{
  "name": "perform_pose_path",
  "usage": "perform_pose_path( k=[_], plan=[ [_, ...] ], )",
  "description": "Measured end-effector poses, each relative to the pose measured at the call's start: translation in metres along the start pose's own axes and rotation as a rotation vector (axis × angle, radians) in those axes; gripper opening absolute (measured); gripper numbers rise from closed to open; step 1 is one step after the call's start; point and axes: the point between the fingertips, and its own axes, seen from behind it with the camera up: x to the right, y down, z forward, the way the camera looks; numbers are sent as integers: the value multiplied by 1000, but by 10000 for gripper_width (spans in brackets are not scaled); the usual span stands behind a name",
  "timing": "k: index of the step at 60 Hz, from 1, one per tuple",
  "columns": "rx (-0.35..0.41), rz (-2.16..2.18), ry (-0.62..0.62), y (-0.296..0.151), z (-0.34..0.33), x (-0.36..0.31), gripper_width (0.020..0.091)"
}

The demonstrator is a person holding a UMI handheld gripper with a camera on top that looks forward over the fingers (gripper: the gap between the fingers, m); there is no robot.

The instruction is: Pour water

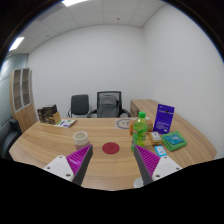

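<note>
A green bottle (141,127) with a yellow-green cap stands upright on the wooden table (60,143), beyond my right finger and a little to its right. A beige cup (81,139) sits beyond my left finger. A round dark red coaster (110,148) lies flat on the table just ahead of the fingers, between their lines. My gripper (111,160) is open, its purple pads wide apart with nothing between them but bare tabletop.
A teal book (173,141) and an upright purple box (164,120) lie right of the bottle. A white bowl (124,124) sits farther back. Books (66,123) rest at the far left. Two office chairs (95,104) stand behind the table, a cabinet (24,95) at left.
</note>
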Motion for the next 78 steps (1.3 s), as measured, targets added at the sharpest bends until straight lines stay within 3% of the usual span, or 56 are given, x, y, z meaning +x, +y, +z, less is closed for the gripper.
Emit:
perform_pose_path(
  k=[4,12,27,34,39,46,55,58,69,78],
  plan=[
    [-16,-2,38,5,5,14,850],
    [-4,-22,63,26,91,88,849],
    [60,-36,60,20,195,124,851],
    [71,-43,36,23,226,127,722],
    [112,-62,31,16,234,131,548],
    [142,-61,28,14,239,132,519],
    [157,-88,27,13,241,129,355],
    [157,-104,42,12,239,124,327],
    [157,-157,84,9,240,125,327],
    [99,-397,108,10,238,107,326]
  ],
)
